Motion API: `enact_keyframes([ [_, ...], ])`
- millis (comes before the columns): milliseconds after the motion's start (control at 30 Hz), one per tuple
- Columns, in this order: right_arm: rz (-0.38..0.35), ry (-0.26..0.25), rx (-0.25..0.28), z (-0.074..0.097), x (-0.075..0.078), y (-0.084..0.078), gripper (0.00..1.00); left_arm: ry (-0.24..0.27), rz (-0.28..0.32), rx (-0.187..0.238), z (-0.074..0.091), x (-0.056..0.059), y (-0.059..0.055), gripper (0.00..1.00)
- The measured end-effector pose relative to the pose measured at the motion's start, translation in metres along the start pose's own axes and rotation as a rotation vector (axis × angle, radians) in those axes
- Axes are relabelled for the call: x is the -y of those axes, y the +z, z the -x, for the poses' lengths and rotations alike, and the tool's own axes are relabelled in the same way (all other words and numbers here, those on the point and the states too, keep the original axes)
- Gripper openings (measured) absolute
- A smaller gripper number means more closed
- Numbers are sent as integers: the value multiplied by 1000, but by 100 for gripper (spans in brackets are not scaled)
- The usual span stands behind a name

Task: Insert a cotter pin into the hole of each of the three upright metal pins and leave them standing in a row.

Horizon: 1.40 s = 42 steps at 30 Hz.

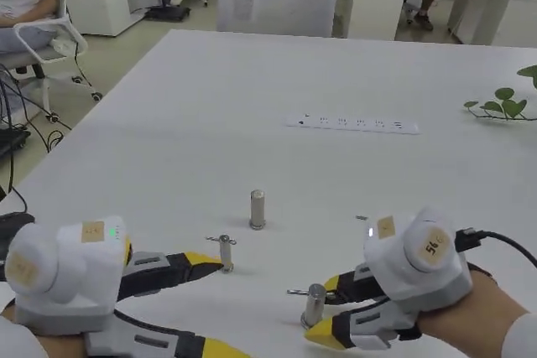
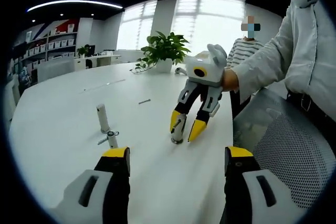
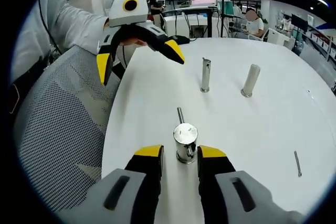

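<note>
Step looks like pin three: right gripper (image 3: 179,153) jaws narrowly spread around near metal pin (image 3: 185,139), inserted cotter pin (image 3: 180,114) already through, left gripper (image 2: 177,153) jaws wide, empty; next, lift loose cotter pin (image 1: 362,217) off desk (image 1: 336,81), thread bare far pin (image 1: 258,209).

"56" sticker (image 1: 432,246), right gripper (image 1: 320,309)
</note>
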State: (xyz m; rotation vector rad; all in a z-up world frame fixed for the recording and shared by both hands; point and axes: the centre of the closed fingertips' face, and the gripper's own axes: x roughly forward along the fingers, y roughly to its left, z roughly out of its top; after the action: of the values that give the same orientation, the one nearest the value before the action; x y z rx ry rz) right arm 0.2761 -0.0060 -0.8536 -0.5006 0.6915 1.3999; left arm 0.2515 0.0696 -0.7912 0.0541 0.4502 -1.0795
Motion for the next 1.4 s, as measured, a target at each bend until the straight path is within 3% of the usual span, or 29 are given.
enact_keyframes([
  [200, 1, -4, 18, -5, 1, 1, 24, 34, 29, 12, 15, -9, -6, 80],
  [533, 49, -23, 23, -8, 7, 2, 15, 60, 60, 20, 22, -14, -12, 88],
  [967, 59, -36, 18, -11, 23, 8, 14, 76, 67, 16, 25, -17, -14, 87],
  [1400, 52, -54, 38, -16, 45, 28, 14, 84, 75, 15, 27, -19, -17, 86],
])
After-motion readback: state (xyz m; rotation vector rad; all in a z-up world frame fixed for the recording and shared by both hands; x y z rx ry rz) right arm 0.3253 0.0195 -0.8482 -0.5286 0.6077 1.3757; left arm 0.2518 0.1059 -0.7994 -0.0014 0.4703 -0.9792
